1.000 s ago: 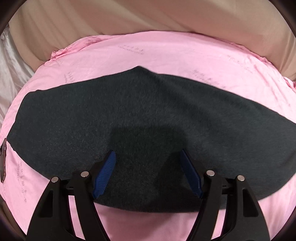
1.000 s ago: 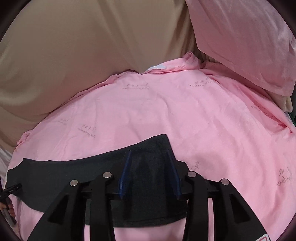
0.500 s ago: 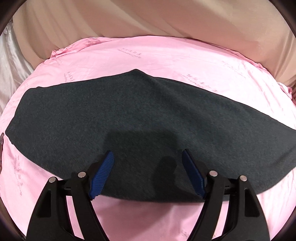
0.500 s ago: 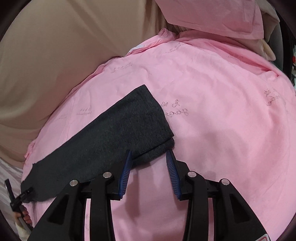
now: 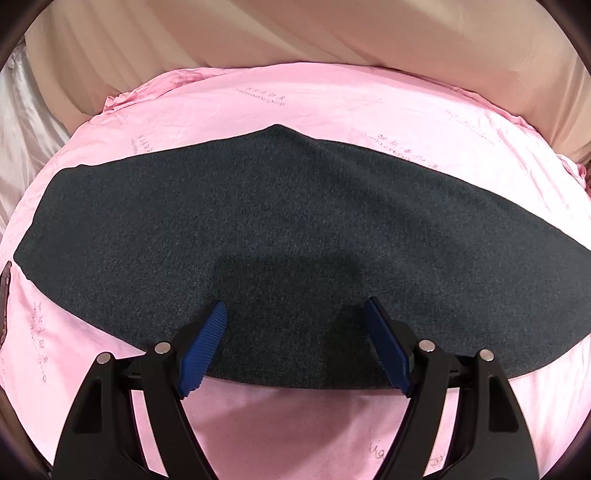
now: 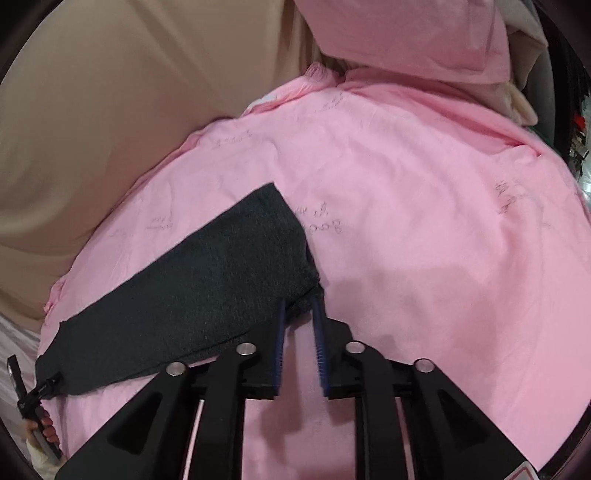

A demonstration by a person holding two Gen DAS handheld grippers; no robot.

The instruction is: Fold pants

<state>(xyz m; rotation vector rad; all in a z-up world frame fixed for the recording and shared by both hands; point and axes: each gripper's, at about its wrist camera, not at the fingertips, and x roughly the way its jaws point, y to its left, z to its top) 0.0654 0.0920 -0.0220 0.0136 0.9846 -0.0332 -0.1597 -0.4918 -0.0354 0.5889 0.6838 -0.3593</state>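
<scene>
Dark grey pants (image 5: pixel 295 236) lie flat, folded lengthwise into a long strip, on a pink sheet (image 5: pixel 295 96). My left gripper (image 5: pixel 295 314) is open and empty, its blue pads over the near edge of the strip's middle. In the right wrist view the pants (image 6: pixel 207 295) run from lower left to the centre. My right gripper (image 6: pixel 299 306) has its jaws closed narrow on the near corner of the pants' right end. The left gripper (image 6: pixel 44 387) and its hand show at the strip's far left end.
Beige fabric (image 5: pixel 332 33) rises behind the bed. A pink pillow (image 6: pixel 406 33) lies at the top of the right wrist view, with cream fabric (image 6: pixel 517 99) beside it. Dark clutter (image 6: pixel 580 140) sits at the far right edge.
My right gripper pulled back from over the pants' end to its near corner, and its jaws narrowed onto the fabric. The left gripper stayed open and drew back slightly.
</scene>
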